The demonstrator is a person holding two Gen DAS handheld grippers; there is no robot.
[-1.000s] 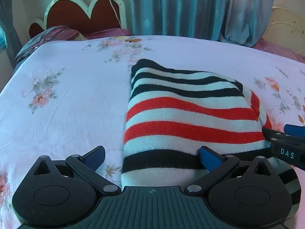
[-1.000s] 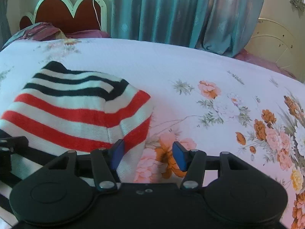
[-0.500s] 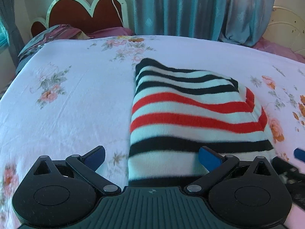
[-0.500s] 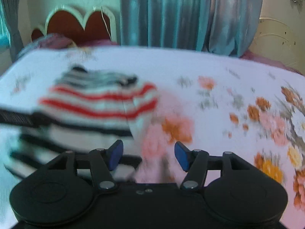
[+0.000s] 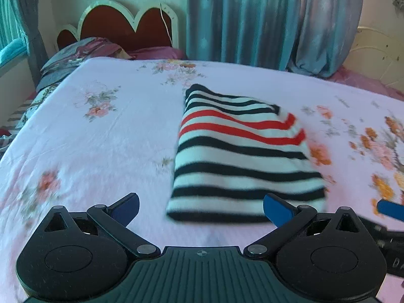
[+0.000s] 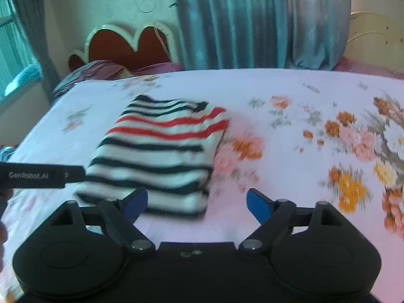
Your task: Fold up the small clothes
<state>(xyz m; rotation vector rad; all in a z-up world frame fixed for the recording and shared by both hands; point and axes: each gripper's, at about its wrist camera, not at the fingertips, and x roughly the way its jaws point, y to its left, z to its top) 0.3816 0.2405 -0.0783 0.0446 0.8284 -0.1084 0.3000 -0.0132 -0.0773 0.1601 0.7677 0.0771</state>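
Observation:
A folded striped garment (image 5: 240, 156), white with black and red stripes, lies flat on the floral bedsheet (image 5: 101, 139). It also shows in the right wrist view (image 6: 161, 149). My left gripper (image 5: 201, 208) is open and empty, held above the sheet just short of the garment's near edge. My right gripper (image 6: 197, 202) is open and empty, near the garment's near right corner. The right gripper's blue tip shows at the right edge of the left wrist view (image 5: 390, 208). The left gripper's body shows at the left of the right wrist view (image 6: 43, 175).
A red headboard (image 5: 126, 27) and dark pillows (image 5: 83, 53) stand at the far end of the bed. Teal curtains (image 5: 265, 20) hang behind. The bed's left edge (image 5: 15, 136) drops off by a window.
Both grippers have pulled back and up from the garment, which now lies free and folded. The right gripper has opened wider. Both views are blurred by motion.

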